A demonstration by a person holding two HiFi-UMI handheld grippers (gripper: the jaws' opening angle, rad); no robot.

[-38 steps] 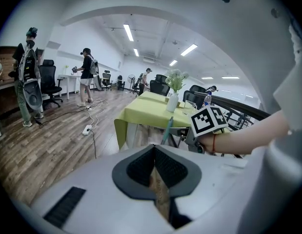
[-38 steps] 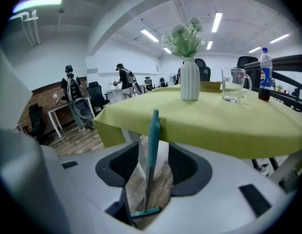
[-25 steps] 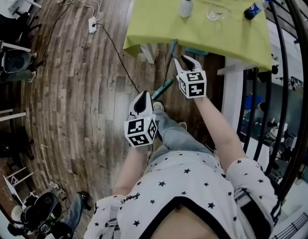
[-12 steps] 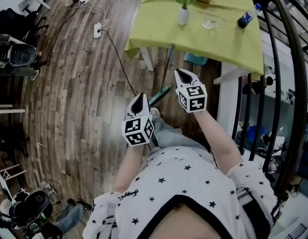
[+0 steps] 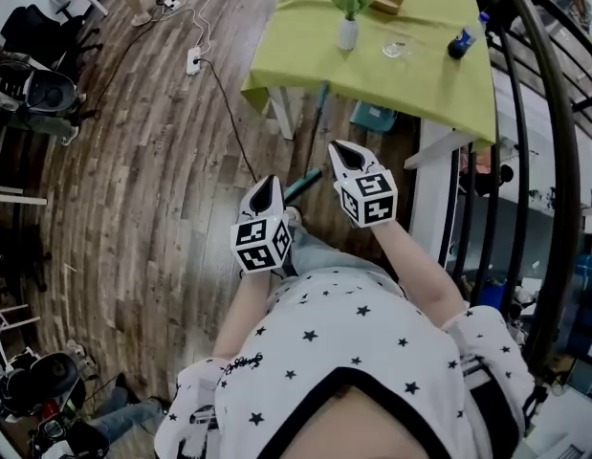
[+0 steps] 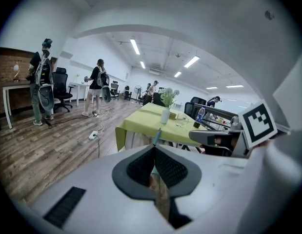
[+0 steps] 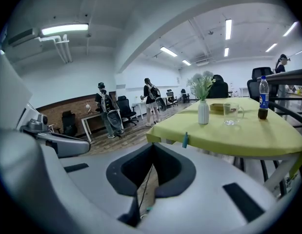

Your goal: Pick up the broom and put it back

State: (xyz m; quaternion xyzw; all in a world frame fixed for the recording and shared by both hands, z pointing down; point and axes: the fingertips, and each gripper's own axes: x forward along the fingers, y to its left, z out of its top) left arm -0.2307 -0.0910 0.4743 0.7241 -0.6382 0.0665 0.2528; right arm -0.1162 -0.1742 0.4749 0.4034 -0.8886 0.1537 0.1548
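The long broom with the slim teal handle is not being held. It is being propped against the edge of the table draped in yellow-green cloth, with its handle tip showing at the cloth's hem. Its lower teal part is lying over the brown wooden plank floor, between the two grippers in the head view; the broom's head cannot be made out. The left gripper is being carried with its dark pads clenched tip to tip on nothing, and only floor is being seen through the gap beneath them in the left gripper view. The right gripper is likewise being carried empty: its jaws have just been closing and are being pressed together with no part of the broom between them. Both grippers are being held near the broom's lower part but apart from it. The step in hand is judged to be the approach for the pick-up, and the task is being reckoned as barely begun. For this to be done well, one gripper's jaws would need to be spread before the handle is being neared. The handle should then be taken squarely across the pads, low enough that the leaning pole is not being knocked sideways off the table edge. The white vase of flowers and the black cable trailing over the floor are best being given room while the pole is being swung upright.
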